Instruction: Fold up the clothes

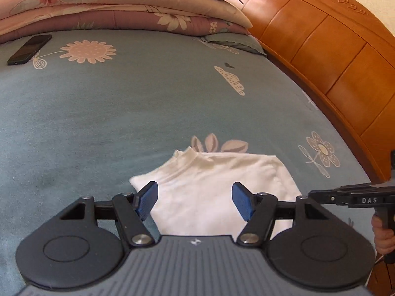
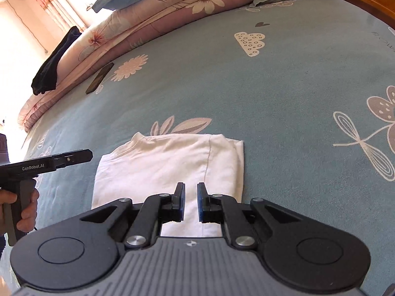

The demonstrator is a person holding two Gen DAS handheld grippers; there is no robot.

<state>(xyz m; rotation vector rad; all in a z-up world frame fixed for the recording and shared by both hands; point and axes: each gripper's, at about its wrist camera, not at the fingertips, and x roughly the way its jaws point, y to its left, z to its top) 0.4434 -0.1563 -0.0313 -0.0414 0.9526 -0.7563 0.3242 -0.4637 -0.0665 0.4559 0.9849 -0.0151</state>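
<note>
The right gripper [image 2: 190, 202], jaws slightly parted and seemingly empty, hovers over the folded white shirt [image 2: 170, 172]; phone [image 2: 100, 78] at ten o'clock.

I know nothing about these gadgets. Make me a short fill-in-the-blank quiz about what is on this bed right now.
1. The folded white cotton top lies on a blue-grey flowered ____.
2. The left hand-held gripper hovers over the top with its jaws wide ____.
3. The flat black ____ lies near the stacked floral quilts.
4. Neither the left one nor the right hand-held gripper holds any ____.

Missing words: bedsheet; open; phone; cloth
</note>
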